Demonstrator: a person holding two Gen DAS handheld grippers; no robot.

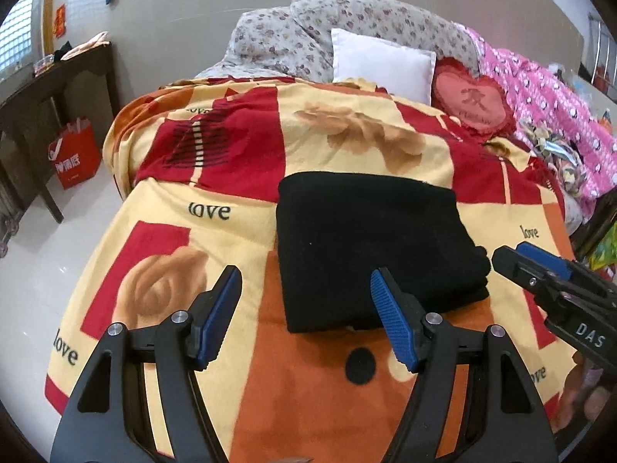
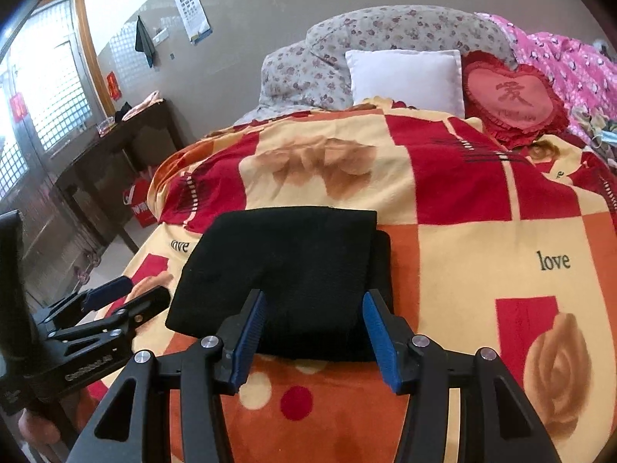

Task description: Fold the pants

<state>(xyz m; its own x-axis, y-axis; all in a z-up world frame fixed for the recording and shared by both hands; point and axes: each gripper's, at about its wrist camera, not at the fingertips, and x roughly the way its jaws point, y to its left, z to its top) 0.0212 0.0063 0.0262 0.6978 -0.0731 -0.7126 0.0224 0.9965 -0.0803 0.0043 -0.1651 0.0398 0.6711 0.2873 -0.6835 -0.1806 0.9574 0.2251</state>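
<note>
**Black pants lie folded on the bed, both tongs apart and empty**

The black pants (image 1: 370, 247) rest in a compact, roughly rectangular stack on the patterned blanket (image 1: 216, 231) that covers the bed. In the right wrist view the pants (image 2: 293, 277) show at least two layers, a lower layer jutting out a little past the upper one along the right side.

The left tongs (image 1: 304, 308) stand spread wide with nothing between them. Their right blue pad (image 1: 393, 320) overlaps the near edge of the pants in the picture, while the left one hangs over bare blanket; whether the pad touches the cloth cannot be told. The right tongs (image 2: 314, 337) are likewise spread and hold nothing, both blue pads (image 2: 250, 335) framing the near edge of the folded stack. In the left wrist view the right tongs (image 1: 513, 258) come in from the right, just beside the right corner of the pants.

At the head of the bed a white pillow (image 1: 383, 63) leans against a floral quilt (image 1: 347, 27), with a red heart-shaped cushion (image 1: 472, 98) beside it and pink bedding (image 1: 540, 96) farther right. A dark wooden table (image 2: 115, 142) stands by the wall on the left, with a red bag (image 1: 75, 154) on the floor near it. An eye chart (image 2: 191, 9) hangs on the wall.
</note>
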